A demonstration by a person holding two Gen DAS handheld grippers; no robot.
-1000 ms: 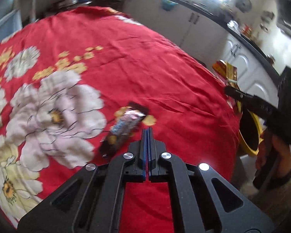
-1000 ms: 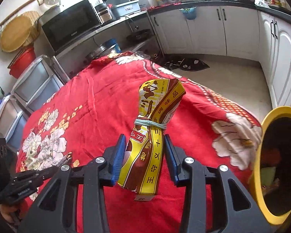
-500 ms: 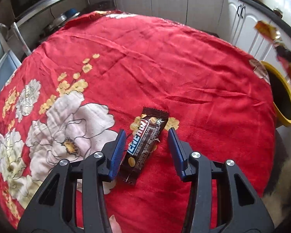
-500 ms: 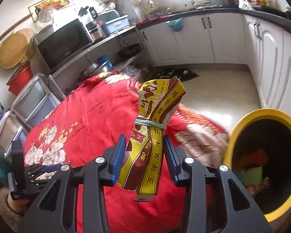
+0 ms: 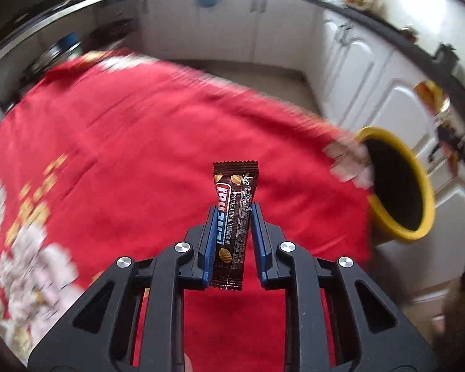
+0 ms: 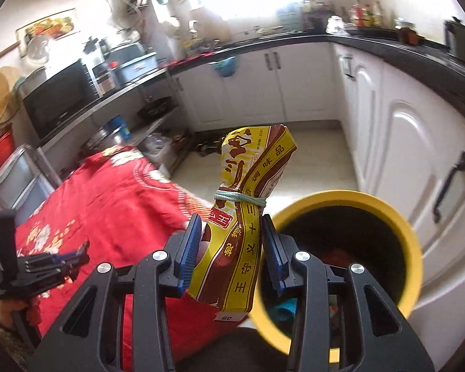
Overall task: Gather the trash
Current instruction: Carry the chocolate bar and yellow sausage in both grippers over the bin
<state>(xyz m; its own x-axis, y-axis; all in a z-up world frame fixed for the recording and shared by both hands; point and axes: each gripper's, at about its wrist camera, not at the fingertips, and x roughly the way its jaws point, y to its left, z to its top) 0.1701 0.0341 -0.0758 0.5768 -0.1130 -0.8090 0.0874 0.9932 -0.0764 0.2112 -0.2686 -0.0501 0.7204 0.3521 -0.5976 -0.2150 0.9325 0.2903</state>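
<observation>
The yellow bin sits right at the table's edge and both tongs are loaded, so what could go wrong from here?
The yellow seasoning packet sits off-centre over the yellow bin, so a release now might clip the rim. The left tongs are closing on the brown snack bar low down; its tall free end could swing or slip.

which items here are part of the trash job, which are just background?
Job:
- brown snack bar wrapper, left gripper jaws closing on it
- yellow tied packet, in right gripper
- yellow bin

Background:
- red floral tablecloth
- microwave
- white cabinets
</observation>
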